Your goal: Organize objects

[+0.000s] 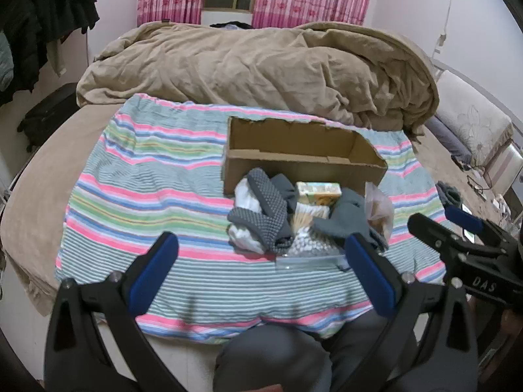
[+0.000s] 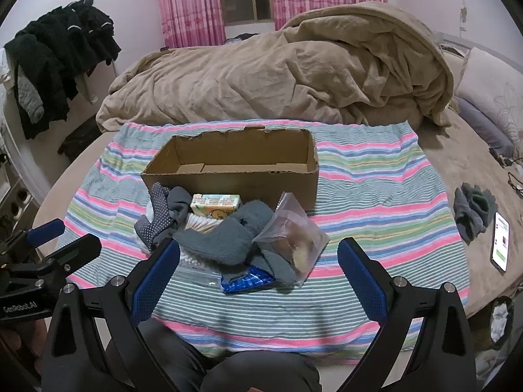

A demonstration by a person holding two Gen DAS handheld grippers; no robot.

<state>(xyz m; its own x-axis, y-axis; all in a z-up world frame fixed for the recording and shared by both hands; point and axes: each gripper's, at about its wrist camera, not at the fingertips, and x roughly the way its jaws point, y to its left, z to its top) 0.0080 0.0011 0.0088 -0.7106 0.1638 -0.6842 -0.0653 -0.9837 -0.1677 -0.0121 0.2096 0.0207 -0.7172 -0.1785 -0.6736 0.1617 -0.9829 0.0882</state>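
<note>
An open cardboard box (image 1: 304, 160) (image 2: 235, 166) stands on a striped cloth (image 1: 147, 202) (image 2: 376, 202) on the bed. In front of it lies a pile: a dotted grey sock (image 1: 268, 209) (image 2: 157, 215), a plain grey sock (image 1: 346, 219) (image 2: 222, 235), a small yellow carton (image 1: 318, 192) (image 2: 215, 205), cotton swabs (image 1: 307, 241) (image 2: 199, 222), a clear plastic bag (image 1: 379, 209) (image 2: 294, 241) and a blue packet (image 2: 248, 281). My left gripper (image 1: 261, 264) is open and empty, just short of the pile. My right gripper (image 2: 258, 268) is open and empty, near the pile's front.
A crumpled tan blanket (image 1: 261, 65) (image 2: 278, 81) fills the bed behind the box. Another grey sock (image 2: 474, 212) and a lit phone (image 2: 500, 245) lie on the bed at the right. Dark clothes (image 2: 59, 65) hang at the left. The person's knees show below.
</note>
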